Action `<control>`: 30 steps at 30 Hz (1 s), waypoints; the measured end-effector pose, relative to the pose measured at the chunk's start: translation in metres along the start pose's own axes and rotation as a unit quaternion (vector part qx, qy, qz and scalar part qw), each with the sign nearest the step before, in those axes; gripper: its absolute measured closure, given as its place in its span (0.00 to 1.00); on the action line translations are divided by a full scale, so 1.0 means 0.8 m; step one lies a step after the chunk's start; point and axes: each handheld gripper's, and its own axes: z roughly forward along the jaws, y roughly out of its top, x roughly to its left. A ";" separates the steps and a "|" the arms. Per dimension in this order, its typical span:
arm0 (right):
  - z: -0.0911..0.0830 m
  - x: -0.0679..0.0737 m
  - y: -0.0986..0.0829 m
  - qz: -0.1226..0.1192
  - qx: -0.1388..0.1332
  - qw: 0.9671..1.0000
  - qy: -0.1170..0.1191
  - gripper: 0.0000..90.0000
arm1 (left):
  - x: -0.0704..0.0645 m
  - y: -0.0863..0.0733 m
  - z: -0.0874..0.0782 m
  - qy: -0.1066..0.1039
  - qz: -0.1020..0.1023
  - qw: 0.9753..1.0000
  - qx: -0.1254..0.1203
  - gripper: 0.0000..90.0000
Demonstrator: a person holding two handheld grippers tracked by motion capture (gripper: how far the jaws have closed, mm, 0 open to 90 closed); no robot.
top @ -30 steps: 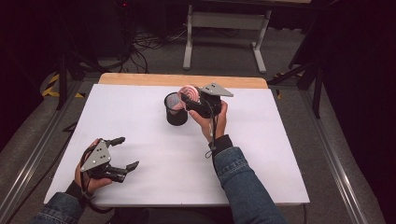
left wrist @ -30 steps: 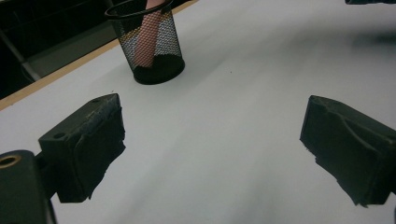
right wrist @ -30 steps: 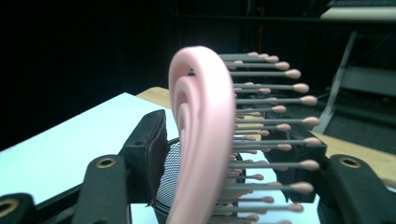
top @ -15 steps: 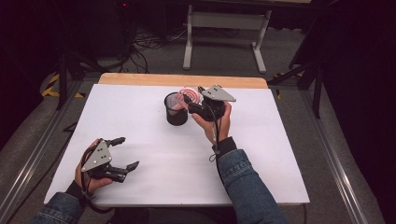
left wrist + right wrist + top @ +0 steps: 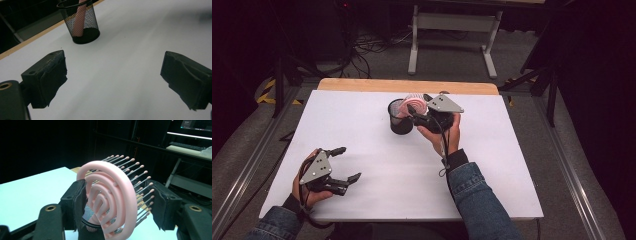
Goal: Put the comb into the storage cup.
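Because the brush (image 5: pixel 110 200) already stands with its handle down inside the cup (image 5: pixel 401 119), the coming move turns on how its head lies between the jaws of the right gripper (image 5: pixel 419 111). In the right gripper view, the pink round head fills the centre of the frame. The left jaw pad touches its rim, but the right pad seems to stand just off the bristle tips, so I cannot tell if the grip is firm or already loosening. The long axis of the brush runs nearly upright, tilted a little. At the lower left of the high view, the left gripper (image 5: pixel 346 164) rests with jaws wide apart, well away from the cup.
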 end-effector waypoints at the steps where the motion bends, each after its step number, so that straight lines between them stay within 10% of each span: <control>1: -0.001 0.000 0.001 -0.002 -0.001 1.000 0.000 0.39 | 0.000 0.000 0.000 0.000 0.000 1.000 0.000 0.08; 30: -0.012 0.009 0.004 -0.034 0.000 0.999 0.008 0.34 | 0.000 0.000 0.000 0.002 0.000 1.000 -0.001 0.08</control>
